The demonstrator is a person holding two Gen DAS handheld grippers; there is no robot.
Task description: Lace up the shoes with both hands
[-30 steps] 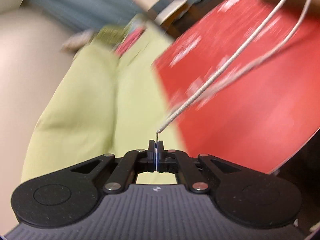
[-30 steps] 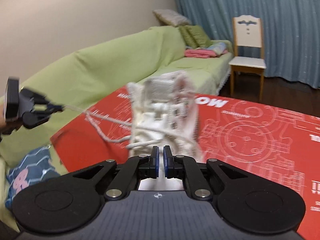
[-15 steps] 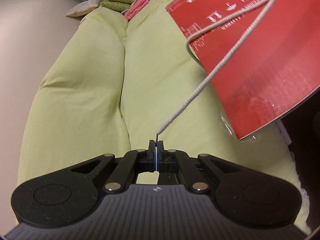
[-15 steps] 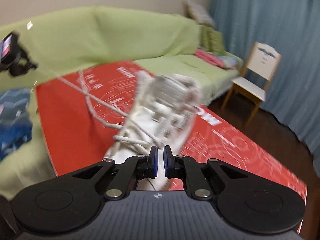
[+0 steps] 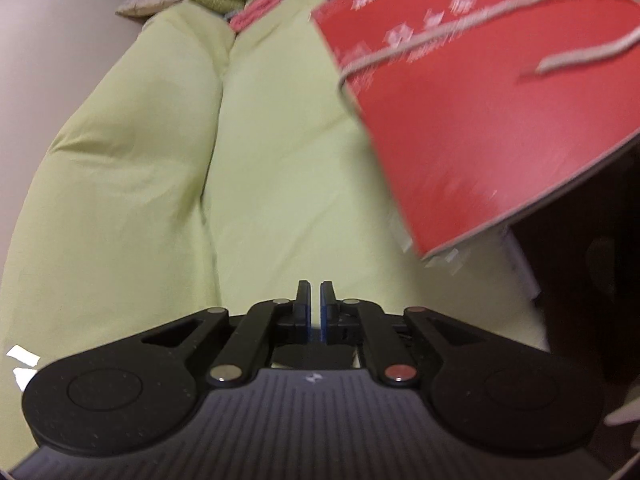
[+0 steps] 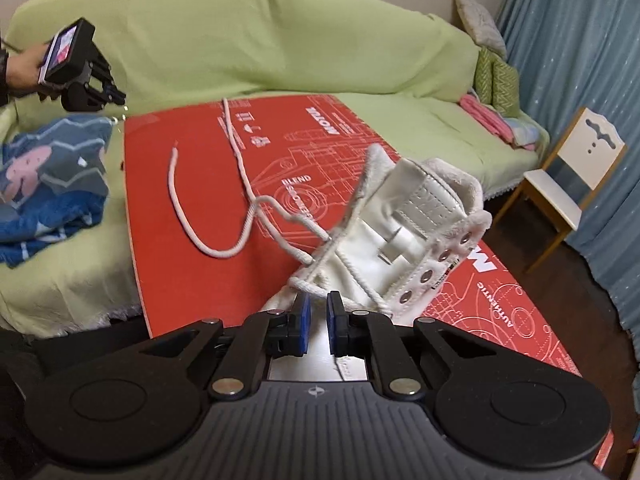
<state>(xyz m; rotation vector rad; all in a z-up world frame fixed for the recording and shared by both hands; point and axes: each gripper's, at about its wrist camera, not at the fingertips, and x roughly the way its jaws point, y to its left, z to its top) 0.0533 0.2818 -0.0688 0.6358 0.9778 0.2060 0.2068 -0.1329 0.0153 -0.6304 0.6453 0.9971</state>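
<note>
The green-covered sofa (image 6: 280, 52) runs behind everything and gives you nothing to work on, so the red mat (image 6: 168, 160) laid across the surface in front of it is where the job sits. On that mat the white high-top shoe (image 6: 404, 236) lies tipped with its tongue and eyelets turned towards your right tongs (image 6: 316, 320), which looks deliberate: the open eyelet row faces you for threading. The lace (image 6: 240, 160) is crossed only through the lower eyelets; both free ends trail loose over the mat towards its far left edge, touching neither tool.

Your left tongs (image 5: 315, 308) hang off past that edge, over the sofa, their jaws opening with nothing between them, so the lace end lies free on the mat. Your right tongs hover just short of the shoe's lower lacing, parted by a narrow gap and empty, seemingly placed to pick a strand up. Several upper eyelets are not yet laced.
</note>
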